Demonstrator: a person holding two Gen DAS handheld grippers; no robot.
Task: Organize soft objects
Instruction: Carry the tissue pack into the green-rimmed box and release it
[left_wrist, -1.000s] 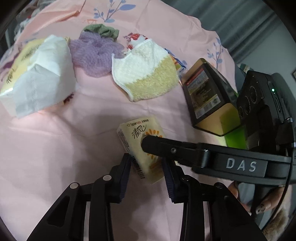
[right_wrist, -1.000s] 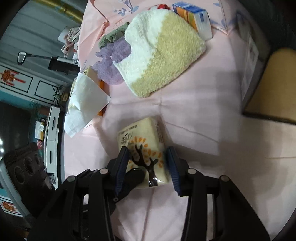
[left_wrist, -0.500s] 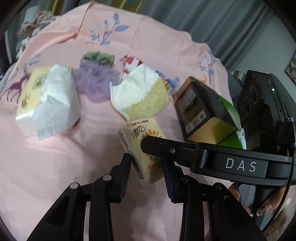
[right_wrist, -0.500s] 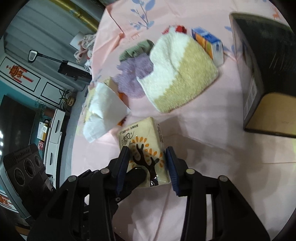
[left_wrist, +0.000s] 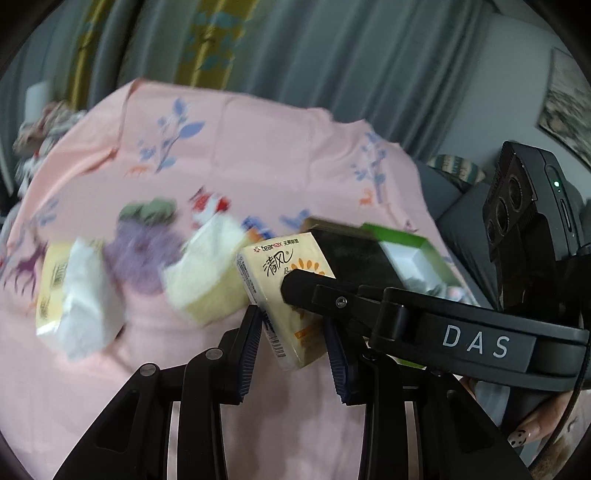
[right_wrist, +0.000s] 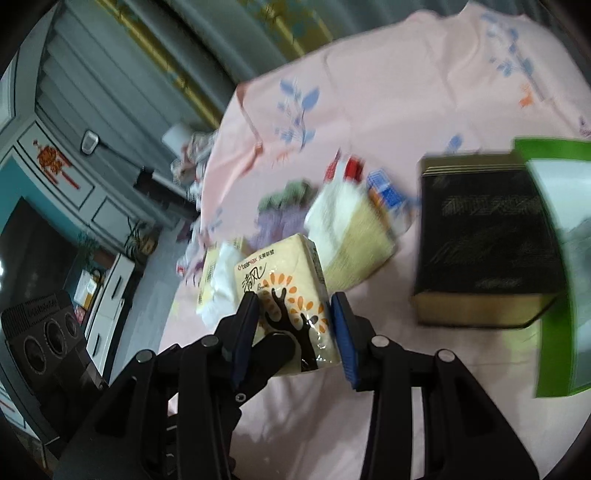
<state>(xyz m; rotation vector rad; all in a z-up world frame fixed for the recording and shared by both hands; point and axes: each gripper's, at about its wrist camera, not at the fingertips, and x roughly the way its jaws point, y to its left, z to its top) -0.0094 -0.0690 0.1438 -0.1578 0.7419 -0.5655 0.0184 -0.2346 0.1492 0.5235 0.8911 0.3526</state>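
The tissue pack (left_wrist: 286, 295), a yellow soft-wrapped packet printed with an orange-leaved tree, is held clear of the pink sheet (left_wrist: 229, 147) between both tools. The left hand-held gripper (left_wrist: 293, 336) has its ribbed pads pinching the pack's near end across its narrow sides. The right hand-held gripper (right_wrist: 295, 334) is likewise pinching the pack (right_wrist: 286, 295) on its two long edges, and one of the left tool's fingers lies under it in the right wrist view. Judged from its film wrap, the pack should be light, compressible and somewhat slippery; a grip across the short width, close to the middle, should hold best, and hard squeezing would only dent it. On the sheet beyond lie an opened tissue pack (left_wrist: 79, 295) at far left, a purple knit piece (left_wrist: 142, 258), and a white-and-yellow towel (left_wrist: 210, 273); these are blurred. To the right stand a black box (right_wrist: 484, 243) and a green open box (right_wrist: 554, 258), the likely container, though its contents cannot be made out.
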